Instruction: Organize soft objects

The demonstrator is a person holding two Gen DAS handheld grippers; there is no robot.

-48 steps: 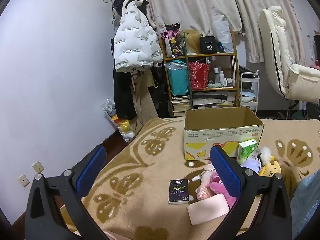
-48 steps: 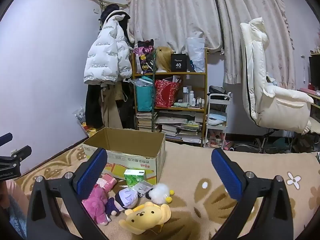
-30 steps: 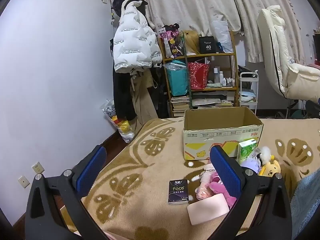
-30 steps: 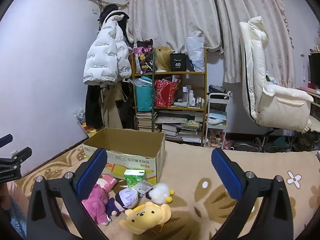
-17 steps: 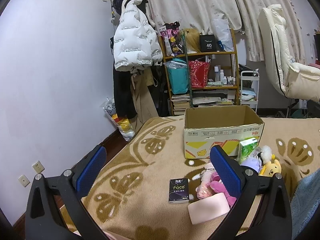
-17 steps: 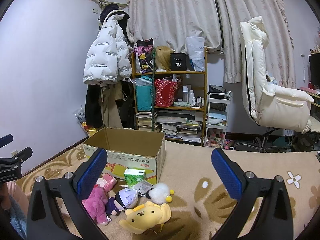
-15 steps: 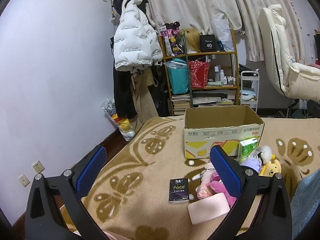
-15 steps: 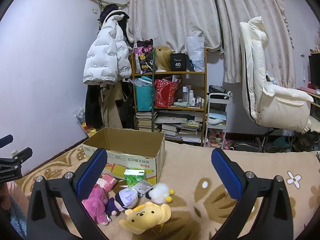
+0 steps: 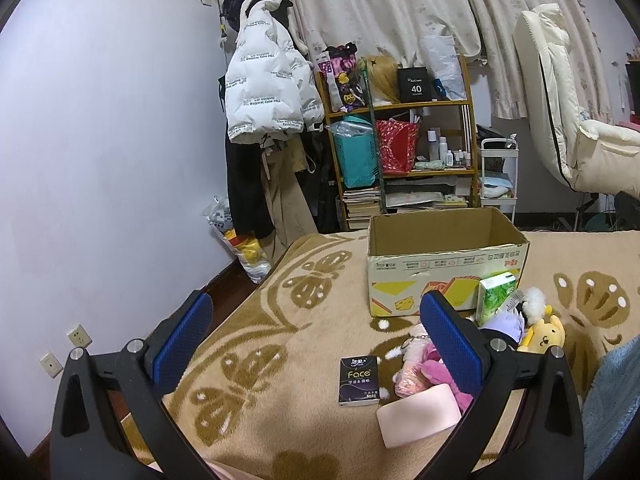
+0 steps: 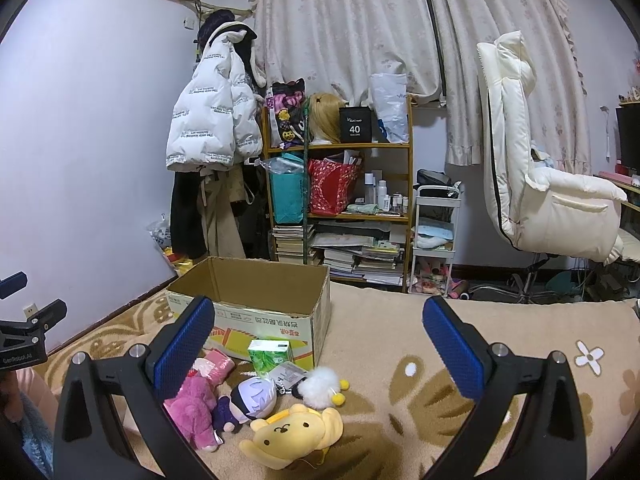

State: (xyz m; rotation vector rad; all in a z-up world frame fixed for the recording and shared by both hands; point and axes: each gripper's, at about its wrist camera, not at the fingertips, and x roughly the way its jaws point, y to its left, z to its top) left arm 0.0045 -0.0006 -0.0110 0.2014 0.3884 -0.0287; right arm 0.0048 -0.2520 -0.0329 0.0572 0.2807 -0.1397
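Patterned tan blanket (image 10: 400, 420) carries plush toys, a yellow bear plush (image 10: 294, 434) foremost, heaped before the open cardboard box (image 10: 256, 300). Left gripper (image 9: 316, 340) and right gripper (image 10: 318, 344) hang wide, empty. Risk: snagging two tangled toys at once.

left gripper (image 9: 316, 334): black, two angular arms rising from 7 and 5 o'clock of the left wrist view
left jaws: blue pads with a fine dimpled texture, set on black backing
left screws: two round silver ones on each arm, just below the pads
right gripper (image 10: 318, 346): same black frame, same blue textured pads on its jaws
right screws: two silver ones per arm
marking: white lettering on a black bracket at 9 o'clock, right wrist view, too small to read
sleeve (image 9: 612, 408): fuzzy light blue, at 4 o'clock
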